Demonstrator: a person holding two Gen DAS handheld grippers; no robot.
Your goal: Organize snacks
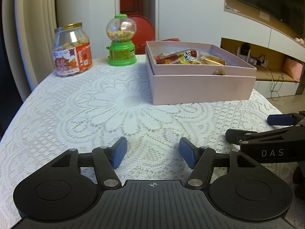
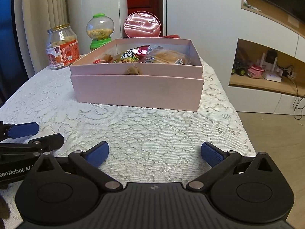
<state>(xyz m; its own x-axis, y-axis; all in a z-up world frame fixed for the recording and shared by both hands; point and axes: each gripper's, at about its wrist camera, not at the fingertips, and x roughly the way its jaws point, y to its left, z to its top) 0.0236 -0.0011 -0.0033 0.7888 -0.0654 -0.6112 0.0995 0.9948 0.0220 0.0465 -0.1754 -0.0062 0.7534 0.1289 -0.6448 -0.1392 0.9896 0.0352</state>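
Note:
A pink cardboard box [image 1: 202, 87] [image 2: 137, 91] stands on the lace-covered table, its lid tucked under it. Several snack packets [image 1: 183, 57] [image 2: 137, 56] lie inside, and a small brown piece rests against the near inner wall. My left gripper [image 1: 152, 148] hovers low over the tablecloth in front of the box, open, nothing between its blue pads. My right gripper [image 2: 154, 152] sits beside it to the right, open wide and empty too. Each gripper shows at the edge of the other's view, the right gripper [image 1: 253, 127] and the left gripper [image 2: 38, 135].
A clear jar of snacks with a gold lid [image 1: 72, 51] [image 2: 62, 47] and a green candy dispenser [image 1: 122, 40] [image 2: 100, 31] stand at the back left. A round red tin [image 2: 143, 24] leans behind the box. The table edge [image 2: 242, 129] drops off at the right.

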